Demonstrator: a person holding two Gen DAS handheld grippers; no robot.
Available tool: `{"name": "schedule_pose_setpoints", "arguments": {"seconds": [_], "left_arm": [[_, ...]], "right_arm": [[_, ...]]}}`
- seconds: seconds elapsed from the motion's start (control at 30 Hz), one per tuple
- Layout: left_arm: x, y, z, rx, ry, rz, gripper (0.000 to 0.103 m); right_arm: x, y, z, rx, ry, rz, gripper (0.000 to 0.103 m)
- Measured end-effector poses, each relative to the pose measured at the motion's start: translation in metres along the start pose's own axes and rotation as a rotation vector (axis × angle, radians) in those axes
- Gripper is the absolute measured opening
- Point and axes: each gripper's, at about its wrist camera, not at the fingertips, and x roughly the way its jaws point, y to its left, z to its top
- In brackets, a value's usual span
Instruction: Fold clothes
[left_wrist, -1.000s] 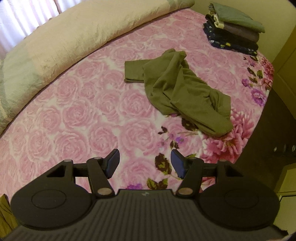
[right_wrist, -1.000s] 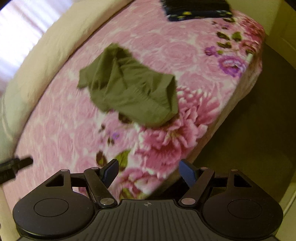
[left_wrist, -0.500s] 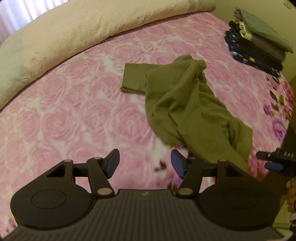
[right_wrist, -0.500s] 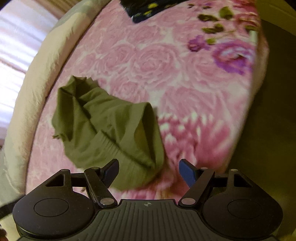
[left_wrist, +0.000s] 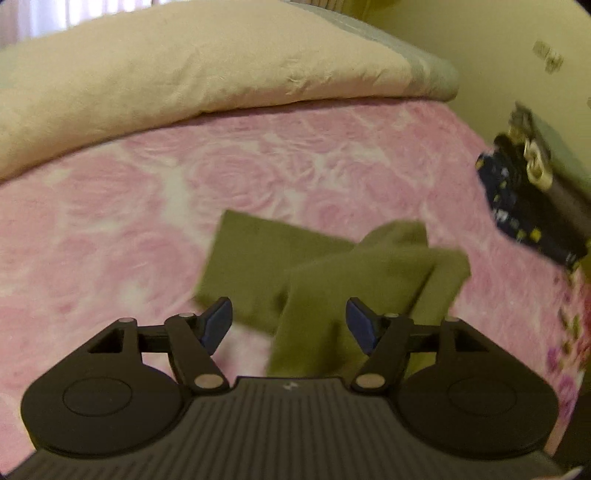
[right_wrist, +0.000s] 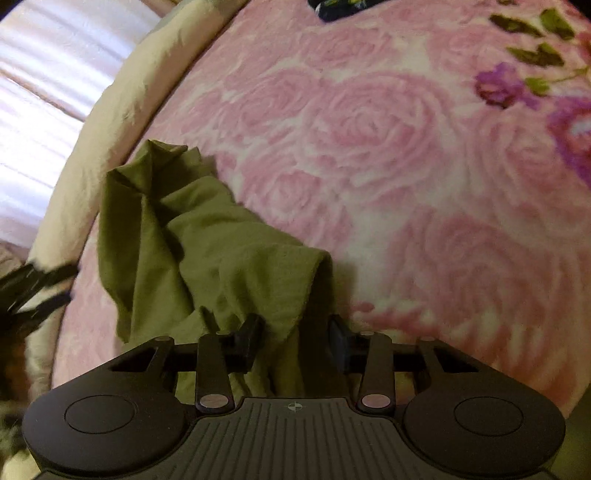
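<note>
On the pink rose bedspread, the right gripper is closing around the olive garment's bunched edge, risking pinching several layers, while the left gripper is hovering wide apart.

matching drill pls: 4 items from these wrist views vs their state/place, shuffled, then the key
Items:
1. olive garment
2. right gripper
3. left gripper
4. stack of folded clothes

States:
A. jaws wide apart, nothing gripped
B. crumpled on the pink floral bedspread
C. piled near the bed's far corner by the wall
D. jaws closing, garment edge between them

Pairs: 1-B, 2-D, 3-A, 4-C
</note>
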Motion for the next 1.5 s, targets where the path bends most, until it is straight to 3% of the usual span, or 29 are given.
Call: {"name": "schedule_pose_setpoints", "arguments": {"seconds": [0.13,0.17,0.2,0.27,0.37,0.47,0.57,0.73,0.77,0.8,0.87,0.9,0.93,0.97,1.0,1.2,1.3,1.33,1.5], "left_arm": [[0.035,0.007,0.004,-0.09,0.013,-0.085,0.058],[0.042,0.009,0.004,-0.114,0.014,-0.112,0.029],[0.047,0.011,0.003,-0.138,0.013,-0.135,0.027],[0.049,0.014,0.001,-0.182,-0.003,-0.144,0.019],[0.035,0.023,-0.004,-0.199,-0.044,-0.158,0.012],[0.001,0.037,-0.004,-0.23,-0.129,-0.134,0.01],[-0.055,0.053,-0.011,-0.291,-0.274,-0.077,0.01],[-0.138,0.037,-0.038,-0.325,-0.396,-0.091,0.013],[-0.151,0.033,-0.045,-0.333,-0.406,-0.095,0.021],[-0.153,0.026,-0.055,-0.34,-0.354,-0.1,0.026],[-0.148,0.015,-0.075,-0.321,-0.261,-0.043,0.026],[-0.146,0.01,-0.086,-0.311,-0.215,-0.014,0.026],[-0.144,0.006,-0.095,-0.308,-0.174,0.011,0.026],[-0.143,0.008,-0.103,-0.336,-0.152,0.022,0.026],[-0.142,0.011,-0.109,-0.359,-0.134,0.034,0.027],[-0.121,0.048,-0.104,-0.408,-0.133,0.143,0.036],[-0.094,0.08,-0.078,-0.394,-0.155,0.172,0.037],[-0.085,0.091,-0.069,-0.39,-0.164,0.18,0.037],[-0.033,0.12,-0.005,-0.277,-0.154,0.158,0.041]], "right_arm": [[0.005,-0.015,0.017,0.057,0.071,0.061,0.039],[0.005,-0.016,0.02,0.064,0.08,0.067,0.039],[0.005,-0.015,0.022,0.056,0.083,0.068,0.034],[0.005,-0.01,0.025,0.013,0.08,0.059,0.012],[0.005,-0.008,0.035,0.01,0.082,0.048,0.006],[-0.009,-0.006,0.064,-0.029,-0.004,0.017,0.004],[-0.029,0.01,0.112,-0.121,-0.154,-0.016,0.004],[-0.056,0.055,0.192,-0.311,-0.389,0.021,0.004],[-0.058,0.065,0.206,-0.342,-0.428,0.024,0.004],[-0.057,0.072,0.219,-0.352,-0.452,0.015,0.004],[-0.047,0.072,0.241,-0.305,-0.452,-0.031,0.005],[-0.039,0.066,0.248,-0.263,-0.419,-0.063,0.018],[-0.031,0.06,0.255,-0.221,-0.386,-0.094,0.052],[-0.023,0.055,0.262,-0.179,-0.354,-0.126,0.069],[-0.018,0.047,0.263,-0.146,-0.327,-0.132,0.077],[0.016,-0.002,0.221,-0.014,-0.113,-0.082,0.076],[0.036,-0.026,0.199,0.088,-0.011,-0.062,0.076],[0.038,-0.031,0.197,0.066,0.017,-0.027,0.076],[0.045,-0.036,0.203,0.052,0.008,0.006,0.076]]}}
